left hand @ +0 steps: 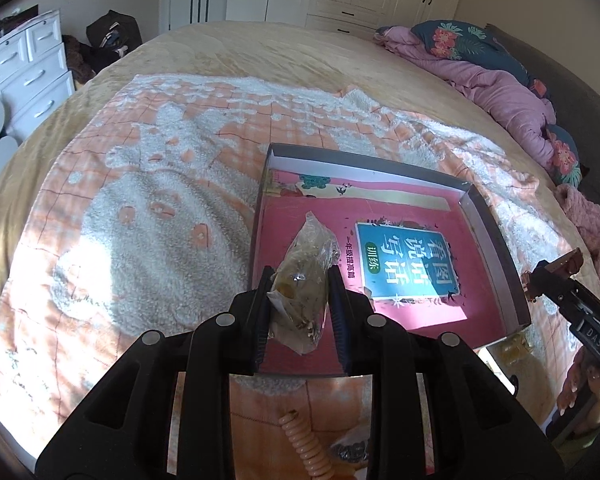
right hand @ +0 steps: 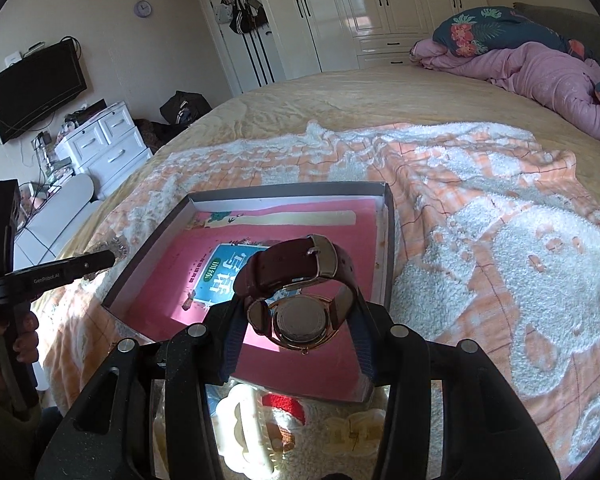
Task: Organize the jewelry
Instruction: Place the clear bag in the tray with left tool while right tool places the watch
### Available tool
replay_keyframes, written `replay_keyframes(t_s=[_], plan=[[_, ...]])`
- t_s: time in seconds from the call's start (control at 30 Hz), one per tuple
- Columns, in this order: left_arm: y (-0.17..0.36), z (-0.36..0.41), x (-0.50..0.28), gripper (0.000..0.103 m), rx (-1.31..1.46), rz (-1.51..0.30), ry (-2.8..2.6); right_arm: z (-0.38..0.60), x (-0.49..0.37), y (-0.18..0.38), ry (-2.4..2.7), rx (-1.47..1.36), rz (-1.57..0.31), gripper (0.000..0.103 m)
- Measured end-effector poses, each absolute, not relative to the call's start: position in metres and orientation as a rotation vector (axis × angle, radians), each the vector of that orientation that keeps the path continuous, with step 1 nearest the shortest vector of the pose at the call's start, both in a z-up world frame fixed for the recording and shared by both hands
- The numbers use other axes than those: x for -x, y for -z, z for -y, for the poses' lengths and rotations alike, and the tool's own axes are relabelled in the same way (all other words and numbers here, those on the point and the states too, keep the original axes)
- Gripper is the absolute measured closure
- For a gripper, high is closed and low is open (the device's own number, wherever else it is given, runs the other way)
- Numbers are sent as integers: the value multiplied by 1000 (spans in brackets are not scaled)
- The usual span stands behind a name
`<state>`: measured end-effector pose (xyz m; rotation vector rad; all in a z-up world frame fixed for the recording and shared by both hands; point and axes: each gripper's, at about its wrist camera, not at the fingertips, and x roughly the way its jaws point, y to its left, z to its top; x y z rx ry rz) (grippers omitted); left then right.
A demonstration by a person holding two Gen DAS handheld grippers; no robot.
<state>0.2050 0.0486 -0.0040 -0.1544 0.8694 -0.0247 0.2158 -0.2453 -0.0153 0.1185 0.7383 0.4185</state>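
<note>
I can't make out what's inside the crinkled plastic bag at centre — too blurred. At the bottom edge, a coiled peach cord is cut off, and the watch dial faces away.

Watch w/ maroon strap, rose-gold case, is showing betw. black right gripper w/ blue pads. Clear bag of yellowish-brown bits is sitting in black left gripper. Dark-grey tray w/ white inner wall is holding pink book w/ teal label. Blanket is showing peach checks & white fleece patches on tan bedspread. Far right, quilt is showing pink, navy w/ red flowers.
</note>
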Motion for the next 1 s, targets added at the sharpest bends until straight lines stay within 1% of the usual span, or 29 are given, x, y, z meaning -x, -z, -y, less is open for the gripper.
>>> replay_keyframes(t_s=[0.43, 0.67, 0.73, 0.8, 0.87, 0.93, 1.0], plan=[[33, -37, -221, 84, 91, -902, 30, 232, -232, 52, -380, -82, -847, 58], [39, -39, -221, 84, 90, -918, 29, 231, -232, 57, -372, -85, -859, 56], [39, -39, -221, 84, 88, -918, 26, 232, -233, 56, -366, -77, -855, 54], [39, -39, -221, 84, 90, -920, 28, 233, -231, 53, -365, -81, -846, 50], [39, -39, -221, 84, 90, -921, 27, 236, -227, 48, -360, -85, -827, 39], [39, -39, -222, 83, 90, -922, 28, 240, -222, 39, -349, -93, -797, 33], [37, -39, -220, 79, 88, -918, 29, 248, -217, 31, -344, -112, -773, 30]])
